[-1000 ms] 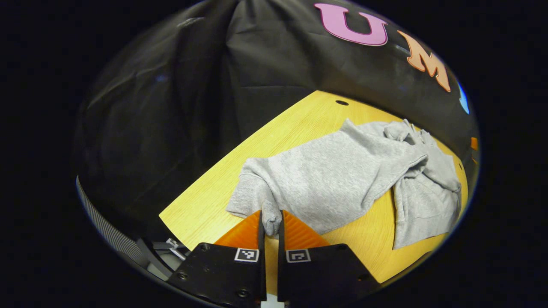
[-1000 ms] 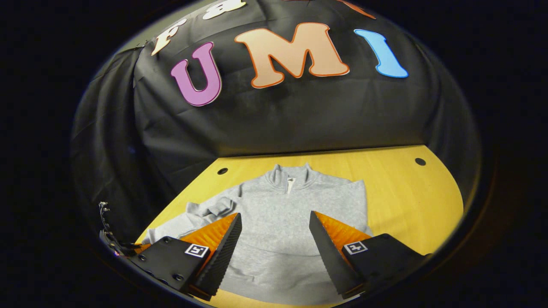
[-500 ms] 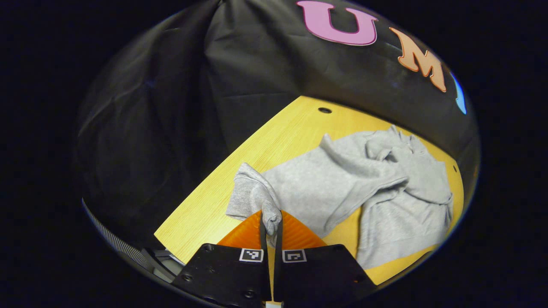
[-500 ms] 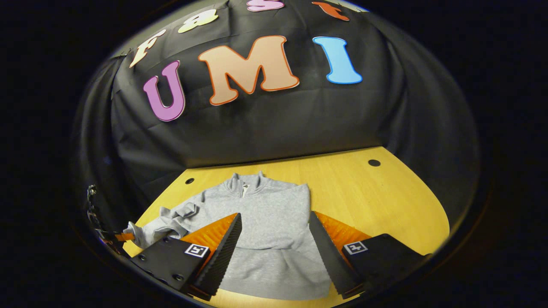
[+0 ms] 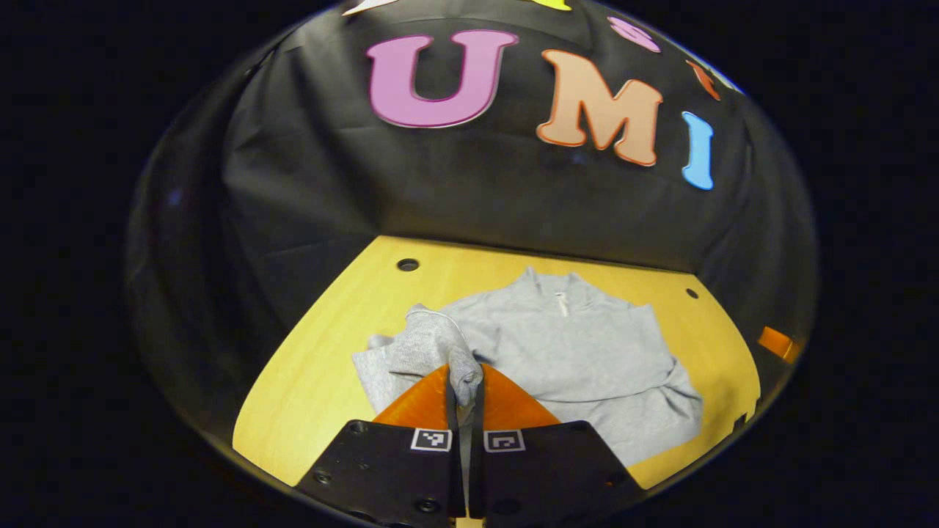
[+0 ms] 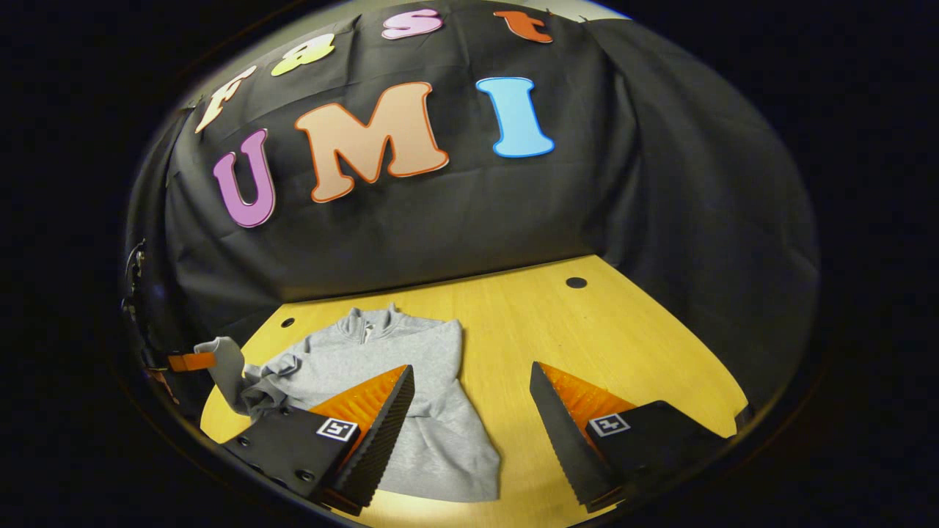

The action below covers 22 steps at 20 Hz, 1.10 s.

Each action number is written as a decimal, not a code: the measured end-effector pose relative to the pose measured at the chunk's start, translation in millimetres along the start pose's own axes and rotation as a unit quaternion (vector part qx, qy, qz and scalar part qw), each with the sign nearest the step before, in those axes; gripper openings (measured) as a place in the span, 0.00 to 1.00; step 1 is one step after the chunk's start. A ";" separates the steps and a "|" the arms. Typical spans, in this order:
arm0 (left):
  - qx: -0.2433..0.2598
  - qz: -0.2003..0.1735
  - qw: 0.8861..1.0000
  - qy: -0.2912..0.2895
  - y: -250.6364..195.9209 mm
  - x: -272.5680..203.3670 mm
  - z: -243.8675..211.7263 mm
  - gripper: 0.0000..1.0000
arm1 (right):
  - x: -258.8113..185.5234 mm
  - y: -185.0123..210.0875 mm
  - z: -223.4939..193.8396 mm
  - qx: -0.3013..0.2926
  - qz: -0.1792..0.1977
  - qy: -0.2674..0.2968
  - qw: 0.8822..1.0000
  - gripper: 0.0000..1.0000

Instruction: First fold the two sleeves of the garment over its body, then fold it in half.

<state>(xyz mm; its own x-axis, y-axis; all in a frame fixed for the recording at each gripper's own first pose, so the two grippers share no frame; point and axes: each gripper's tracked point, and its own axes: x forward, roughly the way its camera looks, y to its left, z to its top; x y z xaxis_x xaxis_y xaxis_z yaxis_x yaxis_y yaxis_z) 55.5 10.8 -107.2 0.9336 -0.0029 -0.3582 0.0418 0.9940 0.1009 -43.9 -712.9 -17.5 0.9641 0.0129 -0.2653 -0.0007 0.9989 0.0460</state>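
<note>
Seemingly unbranded grey sweatshirt [image 5: 587, 352], cuff [image 5: 463, 375] pinched by left tongs [image 5: 463, 387]

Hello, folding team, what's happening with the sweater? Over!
Left gripper shut on grey sweatshirt's sleeve cuff. Right gripper open, holding nothing. Grey sweatshirt on yellow wooden table.

dim booth, edges bent, perhaps soft.

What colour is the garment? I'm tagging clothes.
Plain light grey garment, clearest in the left gripper view.
</note>
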 end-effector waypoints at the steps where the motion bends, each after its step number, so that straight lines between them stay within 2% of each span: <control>1: 0.004 -0.015 1.000 -0.004 -19.3 4.3 6.5 0.01 | -4.2 -10.1 -0.3 0.003 -0.009 -0.001 1.000 0.98; 6: 0.033 -0.075 0.996 -0.024 -101.5 23.6 34.9 0.03 | -26.1 -46.3 0.2 0.024 -0.037 -0.007 0.999 0.98; 12: 0.069 -0.151 0.985 -0.053 -204.2 39.5 59.4 0.01 | -39.7 -64.1 -9.4 0.056 -0.047 -0.006 0.997 0.98; 14: 0.068 -0.176 0.981 -0.052 -236.7 40.0 61.4 0.01 | -40.6 -66.5 -16.1 0.057 -0.049 0.002 0.997 0.98; 15: 0.067 -0.189 0.978 -0.054 -253.1 40.0 63.9 0.01 | -41.0 -67.3 -19.1 0.058 -0.048 0.007 0.997 0.94; 16: 0.068 -0.201 0.976 -0.052 -267.9 41.2 61.8 0.01 | -40.5 -67.3 -21.0 0.059 -0.048 0.010 0.997 0.98; 17: 0.071 -0.214 0.973 -0.051 -287.1 46.7 59.9 0.01 | -39.3 -68.6 -21.6 0.059 -0.047 0.011 0.997 0.94; 18: 0.075 -0.224 0.970 -0.050 -302.1 51.5 59.0 0.01 | -37.3 -69.1 -22.8 0.058 -0.047 0.012 0.997 0.98; 22: 0.092 -0.241 0.966 -0.032 -343.2 77.2 39.9 0.01 | -30.3 -72.9 -19.7 0.054 -0.049 0.013 0.997 0.98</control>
<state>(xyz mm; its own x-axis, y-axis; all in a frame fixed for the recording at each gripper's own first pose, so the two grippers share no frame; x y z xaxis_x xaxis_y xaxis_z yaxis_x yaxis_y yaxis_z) 127.5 -334.9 -132.5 0.8099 -0.4726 -0.3476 0.5337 0.8395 0.1023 -78.3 -785.2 -31.7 0.9511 -0.0812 -0.2980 0.1225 0.9849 0.1224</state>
